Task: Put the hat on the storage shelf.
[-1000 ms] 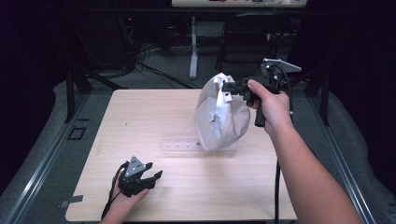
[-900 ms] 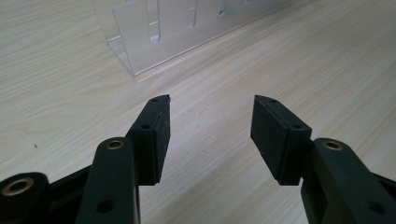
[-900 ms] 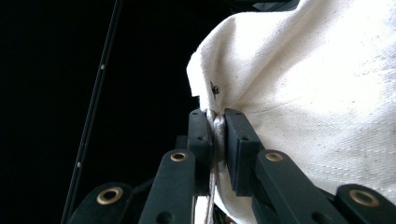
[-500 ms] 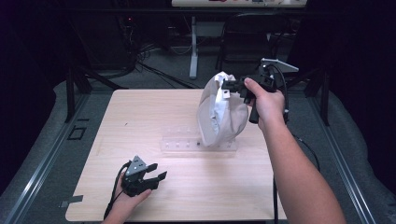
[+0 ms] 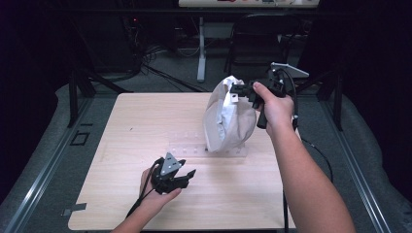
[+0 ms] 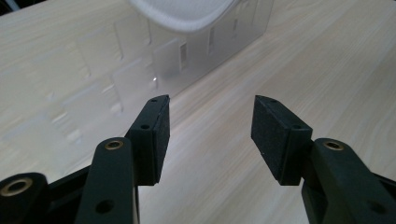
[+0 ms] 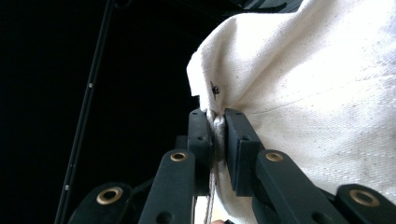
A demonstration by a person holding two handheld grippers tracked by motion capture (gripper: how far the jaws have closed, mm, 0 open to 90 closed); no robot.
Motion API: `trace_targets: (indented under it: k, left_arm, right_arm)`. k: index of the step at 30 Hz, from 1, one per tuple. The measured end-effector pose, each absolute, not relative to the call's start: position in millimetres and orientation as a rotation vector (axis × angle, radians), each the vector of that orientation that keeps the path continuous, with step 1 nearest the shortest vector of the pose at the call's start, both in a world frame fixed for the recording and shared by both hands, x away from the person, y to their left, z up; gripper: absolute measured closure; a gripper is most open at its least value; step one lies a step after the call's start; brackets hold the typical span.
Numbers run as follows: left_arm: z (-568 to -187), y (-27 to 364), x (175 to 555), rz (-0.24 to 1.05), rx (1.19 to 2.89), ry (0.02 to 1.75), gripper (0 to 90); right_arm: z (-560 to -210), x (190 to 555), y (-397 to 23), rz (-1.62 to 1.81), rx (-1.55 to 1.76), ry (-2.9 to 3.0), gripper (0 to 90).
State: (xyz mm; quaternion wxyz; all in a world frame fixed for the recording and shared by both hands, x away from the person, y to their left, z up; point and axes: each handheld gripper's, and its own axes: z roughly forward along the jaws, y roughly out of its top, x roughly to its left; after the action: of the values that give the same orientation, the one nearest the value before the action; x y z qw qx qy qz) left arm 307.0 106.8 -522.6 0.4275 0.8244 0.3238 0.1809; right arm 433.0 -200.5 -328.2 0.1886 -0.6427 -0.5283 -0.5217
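Your right gripper (image 5: 236, 91) pinches the white cloth bag (image 5: 226, 119) near the desk's (image 5: 145, 121) far-right corner, while your spread left gripper (image 5: 187, 175) waits near the front edge, pointing toward it.

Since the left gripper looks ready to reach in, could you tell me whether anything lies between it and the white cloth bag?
Nothing visible does. The left gripper stands open over bare table, its jaws facing the clear plastic stand under the white cloth bag.

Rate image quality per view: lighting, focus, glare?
High view: table evenly lit, surroundings nearly black, slightly soft. Left gripper view: jaws sharp, clear plastic rack and wood beyond blurred, small glint on rack. Right gripper view: white cloth bag bright and crisp, weave visible, background black.
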Motion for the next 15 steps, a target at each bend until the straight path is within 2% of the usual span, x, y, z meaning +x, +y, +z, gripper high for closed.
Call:
trace_targets:
  k: [5,10,15]
  left_arm:
    - [-517.6,86.7,318.0,0.465,2.03,0.8,48.3]
    - [-515.3,74.9,324.8,0.485,2.025,0.803,55.3]
    - [-513.4,62.1,327.6,0.514,2.027,0.793,57.1]
  right_arm:
    - [-329.4,433.3,-197.2,-1.469,-1.809,-1.479,81.7]
    - [-330.9,433.1,-195.7,-1.47,-1.799,-1.485,81.7]
    - [-330.5,432.4,-193.8,-1.468,-1.796,-1.492,81.6]
